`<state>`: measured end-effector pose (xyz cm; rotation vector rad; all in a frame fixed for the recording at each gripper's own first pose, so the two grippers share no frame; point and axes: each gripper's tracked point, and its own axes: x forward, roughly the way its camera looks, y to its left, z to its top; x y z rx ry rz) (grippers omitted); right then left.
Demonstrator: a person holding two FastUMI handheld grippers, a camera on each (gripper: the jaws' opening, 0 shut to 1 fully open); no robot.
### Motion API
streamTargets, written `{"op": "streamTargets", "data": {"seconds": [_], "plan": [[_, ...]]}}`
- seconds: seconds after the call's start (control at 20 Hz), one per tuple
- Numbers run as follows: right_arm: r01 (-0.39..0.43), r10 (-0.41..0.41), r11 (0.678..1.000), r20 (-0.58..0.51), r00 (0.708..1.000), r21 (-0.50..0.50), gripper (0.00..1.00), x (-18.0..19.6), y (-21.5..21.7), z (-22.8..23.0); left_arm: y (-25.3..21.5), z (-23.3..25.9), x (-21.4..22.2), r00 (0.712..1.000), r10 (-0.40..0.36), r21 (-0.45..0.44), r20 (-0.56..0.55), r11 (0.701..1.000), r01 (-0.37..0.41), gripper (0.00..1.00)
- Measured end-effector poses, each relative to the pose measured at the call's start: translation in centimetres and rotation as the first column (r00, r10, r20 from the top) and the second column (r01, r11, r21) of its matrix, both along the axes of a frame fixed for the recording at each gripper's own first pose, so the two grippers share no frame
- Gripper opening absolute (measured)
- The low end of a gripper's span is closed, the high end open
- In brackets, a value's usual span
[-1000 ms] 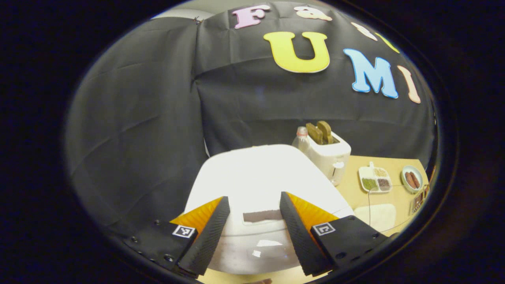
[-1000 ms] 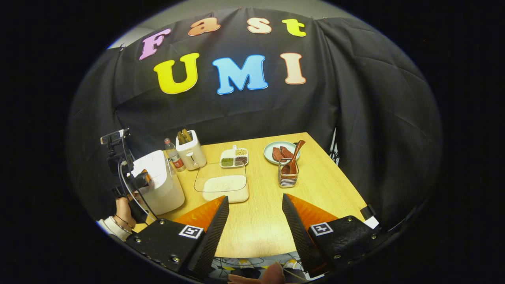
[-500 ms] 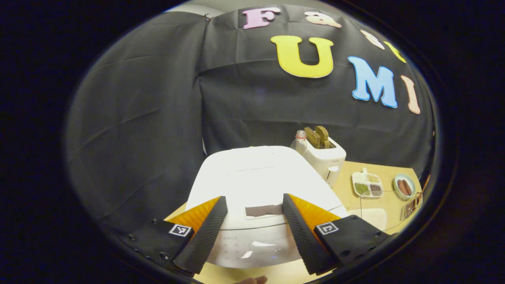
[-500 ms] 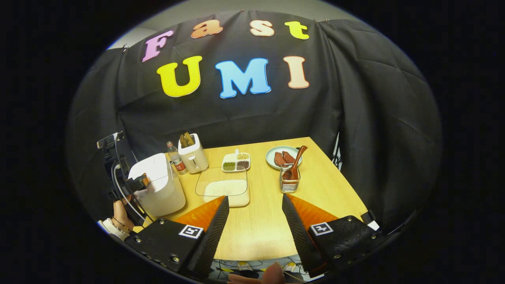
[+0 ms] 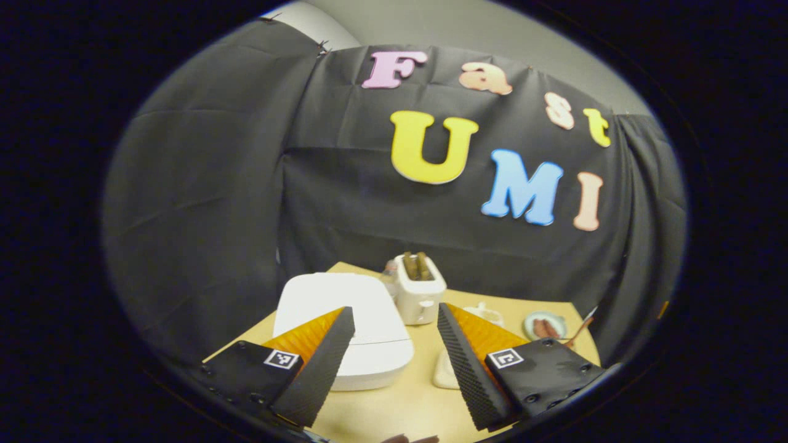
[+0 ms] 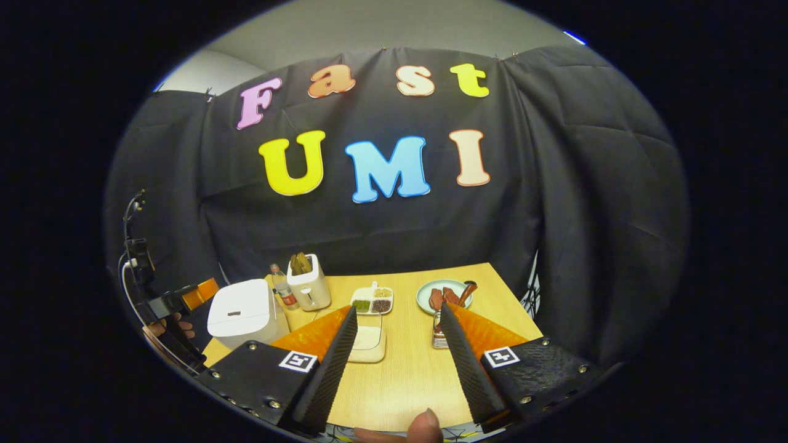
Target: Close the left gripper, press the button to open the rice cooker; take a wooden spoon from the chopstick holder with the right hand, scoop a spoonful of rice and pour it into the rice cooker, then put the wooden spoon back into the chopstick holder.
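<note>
My left gripper (image 5: pixel 394 351) hangs in the air in front of the white, rounded plastic rice cooker (image 5: pixel 345 326), its jaws spread wide with nothing between them. The cooker sits at the near left corner of the light wooden table (image 5: pixel 394 406) with its lid down. In the right gripper view I see the same cooker (image 6: pixel 240 314) at the table's left edge, and the left gripper (image 6: pixel 184 298) held by a hand (image 6: pixel 169 326) just to the left of it, apart from the lid.

My right gripper (image 6: pixel 394 351) is also wide apart and empty, raised above the near edge of the table. The dark wooden spoon (image 6: pixel 466 292) stands in the wire chopstick holder (image 6: pixel 438 332), beside the pale round plate (image 6: pixel 443 295). The shallow white tray of rice (image 6: pixel 366 341) lies between cooker and holder. A white toaster (image 6: pixel 308 283) stands behind the cooker.
</note>
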<state>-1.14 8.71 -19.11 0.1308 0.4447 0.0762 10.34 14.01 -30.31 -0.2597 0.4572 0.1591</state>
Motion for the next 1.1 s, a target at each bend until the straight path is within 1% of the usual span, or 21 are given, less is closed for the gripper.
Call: {"op": "streamTargets", "data": {"seconds": [0.1, 0.15, 0.3, 0.35, 0.4, 0.45, 0.5, 0.55, 0.6, 0.65, 0.7, 0.75, 0.85, 0.9, 1.1], "plan": [[-0.024, 0.022, 1.000, 0.073, 0.997, 0.016, 0.83, -0.2, -2.0, 3.0, -3.6, 5.2, -1.9, 0.996, -0.035, -0.036, 0.077, 0.999, 0.038, 0.97], [-0.030, 0.028, 0.999, 0.107, 0.994, 0.021, 0.83, -0.2, -3.1, 4.4, -5.0, 7.4, -3.0, 0.994, -0.028, -0.045, 0.102, 0.998, 0.033, 0.94], [-0.039, 0.032, 0.999, 0.196, 0.980, 0.031, 0.83, -1.3, -6.1, 7.2, -10.3, 12.3, -7.5, 0.988, -0.031, -0.097, 0.150, 0.994, 0.046, 0.96], [-0.038, 0.032, 0.999, 0.232, 0.972, 0.021, 0.83, -1.5, -6.8, 7.9, -11.6, 13.4, -9.0, 0.986, -0.033, -0.089, 0.163, 0.995, 0.048, 0.97], [-0.039, 0.036, 0.999, 0.263, 0.964, 0.005, 0.84, -1.6, -7.2, 8.3, -12.5, 14.4, -10.5, 0.985, -0.033, -0.059, 0.169, 0.997, 0.044, 0.94], [-0.056, 0.056, 0.998, 0.275, 0.960, -0.010, 0.84, -1.6, -7.0, 8.4, -12.8, 15.4, -11.9, 0.984, -0.030, -0.012, 0.175, 0.999, 0.033, 1.00], [-0.085, 0.088, 0.996, 0.248, 0.965, -0.021, 0.84, -2.2, -6.3, 7.8, -12.9, 16.0, -13.0, 0.984, -0.030, 0.031, 0.177, 0.999, 0.025, 0.97], [-0.117, 0.119, 0.993, 0.206, 0.971, -0.021, 0.84, -3.0, -5.8, 7.2, -13.0, 16.9, -13.6, 0.981, -0.036, 0.055, 0.191, 0.998, 0.026, 0.96], [-0.138, 0.137, 0.990, 0.207, 0.969, -0.011, 0.85, -3.5, -5.4, 7.5, -13.5, 17.8, -14.0, 0.977, -0.044, 0.071, 0.209, 0.997, 0.030, 0.94], [-0.130, 0.128, 0.991, 0.232, 0.964, -0.005, 0.85, -3.5, -5.5, 8.1, -13.5, 18.4, -14.4, 0.976, -0.048, 0.081, 0.214, 0.996, 0.032, 0.93], [-0.107, 0.105, 0.994, 0.255, 0.961, -0.005, 0.85, -3.3, -6.1, 9.3, -13.2, 18.6, -14.8, 0.975, -0.044, 0.084, 0.217, 0.996, 0.026, 0.93], [-0.087, 0.086, 0.996, 0.250, 0.964, -0.009, 0.85, -3.3, -6.4, 9.7, -13.0, 18.3, -15.2, 0.980, -0.040, 0.076, 0.197, 0.997, 0.025, 0.93], [-0.105, 0.105, 0.994, 0.261, 0.960, -0.014, 0.86, -3.6, -5.2, 9.4, -12.0, 18.6, -15.1, 0.979, -0.029, 0.065, 0.203, 0.998, 0.016, 0.94], [-0.097, 0.101, 0.995, 0.253, 0.962, -0.026, 0.86, -3.6, -4.9, 9.5, -11.2, 18.4, -15.4, 0.980, -0.019, 0.065, 0.198, 0.998, 0.006, 0.94], [-0.084, 0.090, 0.996, 0.250, 0.964, -0.037, 0.86, -4.3, -3.4, 9.7, -9.5, 18.2, -15.5, 0.980, -0.023, 0.058, 0.198, 0.998, 0.012, 0.94]]}}
